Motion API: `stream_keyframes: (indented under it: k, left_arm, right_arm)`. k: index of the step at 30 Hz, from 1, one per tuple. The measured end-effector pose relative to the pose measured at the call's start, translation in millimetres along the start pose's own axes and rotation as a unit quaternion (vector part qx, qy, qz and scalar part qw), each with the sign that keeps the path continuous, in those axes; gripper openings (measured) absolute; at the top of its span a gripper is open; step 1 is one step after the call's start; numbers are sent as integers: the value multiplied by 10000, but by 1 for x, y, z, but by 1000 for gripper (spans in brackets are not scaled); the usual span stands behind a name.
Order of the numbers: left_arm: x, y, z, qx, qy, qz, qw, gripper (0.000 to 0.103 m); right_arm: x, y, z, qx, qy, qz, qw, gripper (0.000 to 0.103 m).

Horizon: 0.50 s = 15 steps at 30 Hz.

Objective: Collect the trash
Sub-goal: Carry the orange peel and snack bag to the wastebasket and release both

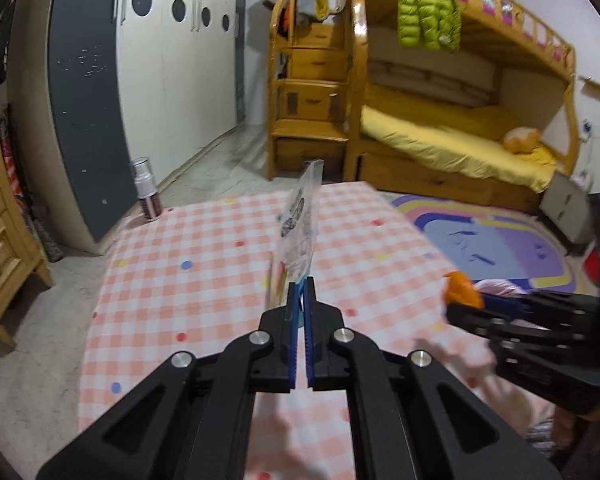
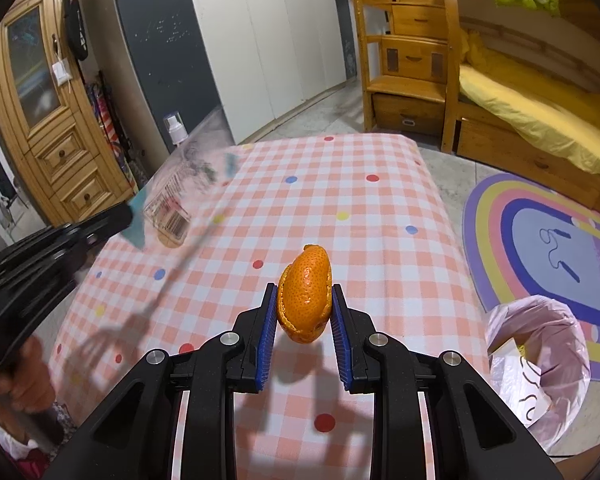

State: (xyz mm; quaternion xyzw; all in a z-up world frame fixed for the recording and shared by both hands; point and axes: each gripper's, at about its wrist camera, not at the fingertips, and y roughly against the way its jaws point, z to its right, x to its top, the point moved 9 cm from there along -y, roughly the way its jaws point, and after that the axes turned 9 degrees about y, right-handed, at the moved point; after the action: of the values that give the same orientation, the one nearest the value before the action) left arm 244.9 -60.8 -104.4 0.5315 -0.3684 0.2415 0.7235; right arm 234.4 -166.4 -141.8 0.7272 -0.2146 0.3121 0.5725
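Observation:
My left gripper (image 1: 300, 286) is shut on a clear plastic wrapper (image 1: 300, 220) with printed labels and holds it edge-on above the checked tablecloth (image 1: 204, 264). The wrapper also shows, blurred, in the right wrist view (image 2: 180, 196), with the left gripper (image 2: 116, 216) at the left. My right gripper (image 2: 304, 300) is shut on an orange peel (image 2: 305, 294) and holds it above the table. The peel (image 1: 462, 288) and right gripper (image 1: 472, 304) show at the right in the left wrist view. A bin lined with a pink bag (image 2: 540, 364) stands on the floor right of the table.
A spray bottle (image 1: 147, 190) stands at the table's far left corner. Beyond are a white and grey wardrobe (image 1: 160, 60), a wooden bunk bed (image 1: 452, 128) with stair drawers, a wooden cabinet (image 2: 48, 120) at left and a rainbow rug (image 2: 548, 248) on the floor at right.

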Motion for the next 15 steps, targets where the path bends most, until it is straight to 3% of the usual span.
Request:
stream_keyframes:
  k: [6, 15]
  left_arm:
    - [0, 16, 26, -559, 68, 90, 9984, 1]
    - [-6, 15, 61, -852, -77, 33, 9963, 1]
  right_arm:
    - [5, 10, 7, -164, -30, 195, 9997, 26]
    - [9, 28, 37, -406, -284, 433, 9978, 26]
